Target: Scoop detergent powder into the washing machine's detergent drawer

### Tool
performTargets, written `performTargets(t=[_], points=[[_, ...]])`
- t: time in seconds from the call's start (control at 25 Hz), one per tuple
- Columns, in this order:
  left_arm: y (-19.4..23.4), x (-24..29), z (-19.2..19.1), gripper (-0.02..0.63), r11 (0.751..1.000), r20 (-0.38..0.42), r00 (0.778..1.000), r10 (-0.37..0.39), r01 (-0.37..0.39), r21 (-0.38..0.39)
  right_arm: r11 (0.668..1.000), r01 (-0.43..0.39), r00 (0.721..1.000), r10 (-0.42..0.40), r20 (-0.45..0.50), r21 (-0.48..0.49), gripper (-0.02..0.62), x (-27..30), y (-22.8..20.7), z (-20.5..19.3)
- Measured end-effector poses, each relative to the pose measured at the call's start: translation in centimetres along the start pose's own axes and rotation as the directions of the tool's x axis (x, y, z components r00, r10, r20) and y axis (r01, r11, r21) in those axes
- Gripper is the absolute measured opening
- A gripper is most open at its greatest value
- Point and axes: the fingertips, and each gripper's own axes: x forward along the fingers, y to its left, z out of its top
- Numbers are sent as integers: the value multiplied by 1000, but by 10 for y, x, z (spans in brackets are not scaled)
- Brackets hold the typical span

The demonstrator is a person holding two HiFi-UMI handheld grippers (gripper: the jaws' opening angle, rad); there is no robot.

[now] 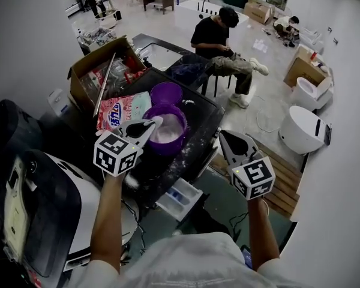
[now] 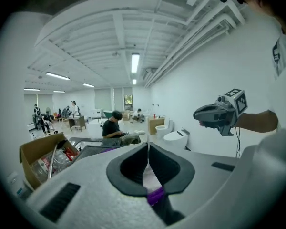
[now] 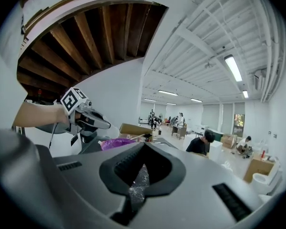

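Note:
A purple bowl (image 1: 171, 138) of white detergent powder stands on the dark tabletop (image 1: 198, 110). My left gripper (image 1: 158, 122) hovers over the bowl's left rim, its jaws shut with nothing seen between the tips. Through the gap behind its tips (image 2: 148, 145) the white powder and a strip of purple rim (image 2: 155, 195) show. My right gripper (image 1: 224, 135) hangs to the right of the table edge, shut and empty, above the floor. The washer's white detergent drawer (image 1: 180, 198) is pulled open below the table's front edge. The white washing machine (image 1: 87, 206) is at the lower left.
A pink detergent bag (image 1: 122, 109) and a purple lid (image 1: 166, 92) lie behind the bowl. An open cardboard box (image 1: 102, 71) sits at the back left. A person sits on a stool beyond the table (image 1: 219, 41). White toilets (image 1: 301, 128) stand at the right. Powder is spilled on the tabletop.

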Motion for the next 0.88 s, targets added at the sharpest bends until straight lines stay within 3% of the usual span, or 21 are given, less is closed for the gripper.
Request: performTargets(t=[0.16, 0.28, 0.48, 0.64, 0.8, 0.88], points=[[2, 35, -12, 14, 996, -124, 989, -78, 83, 38, 1000, -23, 1000, 23, -20, 14, 5, 27, -15, -9], [-3, 52, -22, 14, 982, -239, 959, -154, 176, 71, 999, -39, 998, 40, -40, 26, 5, 41, -22, -16], [-11, 73, -39, 14, 946, -396, 881, -260, 315, 78, 997, -56, 996, 60, -66, 56, 5, 58, -30, -28], [-18, 80, -58, 14, 909, -512, 793, -329, 414, 57, 995, -69, 994, 74, -80, 65, 5, 70, -31, -33], [-18, 88, -65, 14, 896, -560, 754, -342, 441, 47, 995, -69, 992, 76, -97, 75, 5, 74, -34, -40], [-21, 89, -68, 14, 883, -588, 723, -363, 469, 31, 995, -65, 992, 73, -99, 82, 5, 73, -36, -41]])
